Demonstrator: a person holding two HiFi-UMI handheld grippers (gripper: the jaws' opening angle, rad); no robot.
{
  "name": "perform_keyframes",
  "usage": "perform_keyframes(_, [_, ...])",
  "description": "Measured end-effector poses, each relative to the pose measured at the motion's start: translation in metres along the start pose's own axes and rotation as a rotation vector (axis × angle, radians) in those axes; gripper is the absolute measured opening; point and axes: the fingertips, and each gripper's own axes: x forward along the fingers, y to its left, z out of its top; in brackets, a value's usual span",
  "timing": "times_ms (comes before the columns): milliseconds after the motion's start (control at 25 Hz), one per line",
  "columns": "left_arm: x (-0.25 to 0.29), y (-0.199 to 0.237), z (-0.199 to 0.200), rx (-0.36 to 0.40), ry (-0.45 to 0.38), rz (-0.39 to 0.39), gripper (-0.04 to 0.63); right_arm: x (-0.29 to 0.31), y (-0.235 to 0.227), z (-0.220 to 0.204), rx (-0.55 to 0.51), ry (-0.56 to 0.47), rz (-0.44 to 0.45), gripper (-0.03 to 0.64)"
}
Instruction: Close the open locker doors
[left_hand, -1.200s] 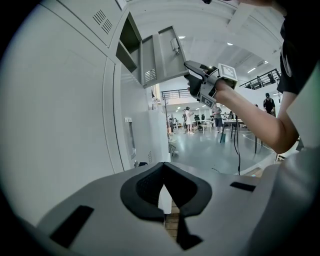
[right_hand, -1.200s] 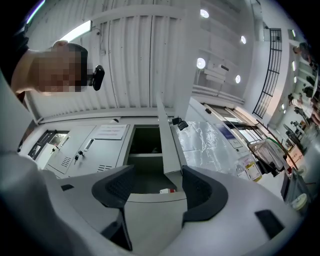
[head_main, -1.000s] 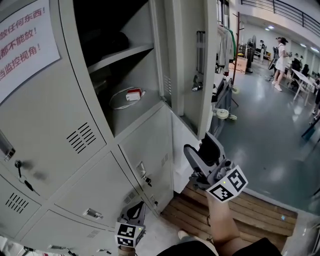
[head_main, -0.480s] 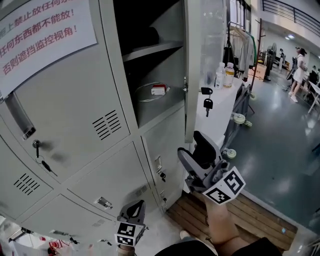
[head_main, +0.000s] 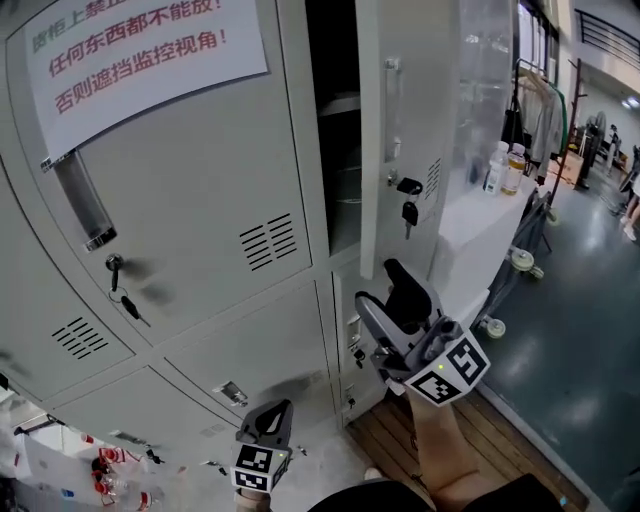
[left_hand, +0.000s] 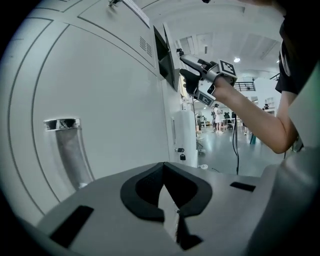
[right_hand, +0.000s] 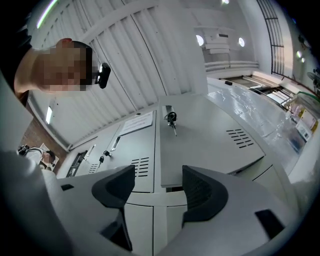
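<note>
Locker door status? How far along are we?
Nearly done: the open door is swung most of the way in, but a dark gap shows beside it. The right gripper, jaws apart, is at its lower edge; the left gripper hangs shut, idle. Remaining: push it flush.

one locker door (head_main: 400, 130) ajar. one paper notice (head_main: 150, 50) left of that door. two key sets: one key set (head_main: 405, 198) in the door, another well left. two bottles (head_main: 496, 170) right of it. two grippers below it: left gripper (head_main: 272, 415), right gripper (head_main: 380, 285).
</note>
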Motion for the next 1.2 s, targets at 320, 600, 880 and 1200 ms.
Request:
perform_keyframes(320, [-0.005,0.022,-0.004,-0.032,0.003,0.121,0.017,0.034,-0.008,-0.022,0.073,0.003,0.083,0.302])
perform_keyframes(600, [-0.005,0.032,-0.007,-0.056,0.007,0.186,0.017,0.052,-0.014,-0.033,0.107,0.002,0.119,0.302])
perform_keyframes(880, [-0.005,0.038,-0.011,-0.071,0.009,0.216,0.017,0.054,-0.015,-0.034,0.101,-0.013,0.124,0.298])
perform_keyframes(1200, [0.001,0.031,-0.008,-0.066,0.0,0.178,0.017,0.045,-0.015,-0.038,0.08,0.019,0.11,0.295])
